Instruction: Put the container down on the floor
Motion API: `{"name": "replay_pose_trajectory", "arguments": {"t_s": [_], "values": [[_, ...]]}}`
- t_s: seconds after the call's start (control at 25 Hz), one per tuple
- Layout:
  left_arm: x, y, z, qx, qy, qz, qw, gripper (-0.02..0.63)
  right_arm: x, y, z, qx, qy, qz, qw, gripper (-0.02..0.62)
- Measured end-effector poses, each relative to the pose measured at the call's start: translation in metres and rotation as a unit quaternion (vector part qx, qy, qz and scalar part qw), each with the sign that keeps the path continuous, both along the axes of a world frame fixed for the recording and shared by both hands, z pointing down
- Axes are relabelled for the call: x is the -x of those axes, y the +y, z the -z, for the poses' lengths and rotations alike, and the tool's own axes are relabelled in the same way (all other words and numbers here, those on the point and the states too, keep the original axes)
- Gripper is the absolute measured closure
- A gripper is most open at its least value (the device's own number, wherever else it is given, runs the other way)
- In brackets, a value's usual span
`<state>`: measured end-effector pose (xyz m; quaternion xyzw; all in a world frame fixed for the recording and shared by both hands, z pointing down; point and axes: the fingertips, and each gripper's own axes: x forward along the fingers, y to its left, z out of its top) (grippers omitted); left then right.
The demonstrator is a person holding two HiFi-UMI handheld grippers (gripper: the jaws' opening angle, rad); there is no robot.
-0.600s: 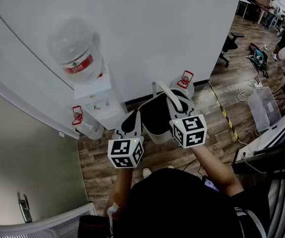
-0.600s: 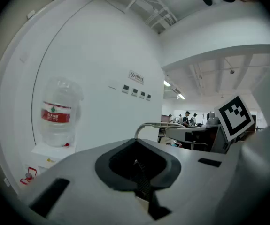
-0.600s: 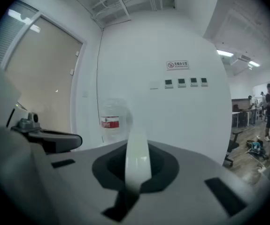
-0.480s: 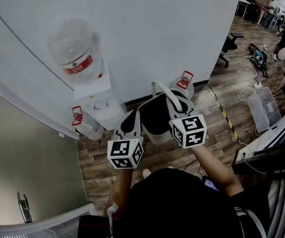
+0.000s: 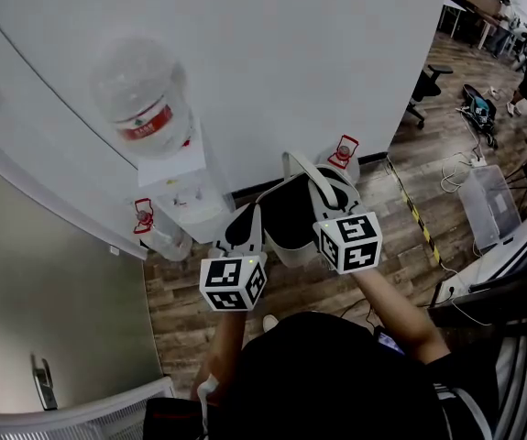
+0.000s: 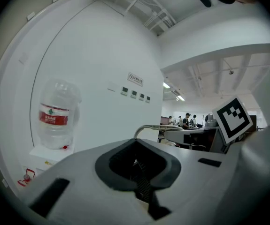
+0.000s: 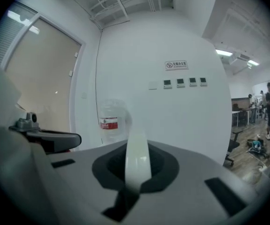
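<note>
Container (image 5: 286, 216): pale, with a dark inside. It hangs in the air in front of the person, above the wooden floor (image 5: 309, 282) and close to the white wall.
Contents: the inside reads only as dark, and whether anything lies in it cannot be told.
Handle (image 7: 137, 156): a thin white strap arching over the mouth, the natural place to take hold.
Right tongs (image 7: 135, 170): closed on the handle and carrying the load.
Left tongs (image 6: 137, 168): closed, with nothing plainly between them, beside the left rim. Contact there cannot be told.
Handling: probably light, stiff plastic. It is free to swing under the strap, so a steadying touch at the rim should help the lowering.
Water dispenser (image 5: 179, 195): stands against the wall with an upturned clear bottle (image 5: 144, 99) on top.
Spare bottles (image 5: 341, 159): on the floor by the wall.
Clear box (image 5: 488, 200): on the floor, well apart at the right.
</note>
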<state>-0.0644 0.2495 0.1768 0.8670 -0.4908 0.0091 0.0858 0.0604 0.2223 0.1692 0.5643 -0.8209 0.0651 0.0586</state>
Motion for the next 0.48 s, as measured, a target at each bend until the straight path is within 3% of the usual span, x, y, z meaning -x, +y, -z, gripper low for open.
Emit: {"name": "replay_pose_trajectory", "arguments": {"t_s": [0.48], "values": [[-0.025,0.001,-0.005,0.004,0.005,0.016,0.9999,0.592,-0.024,-0.002,-0.002,0.000,-0.001,0.015,1.000,0.566]]}}
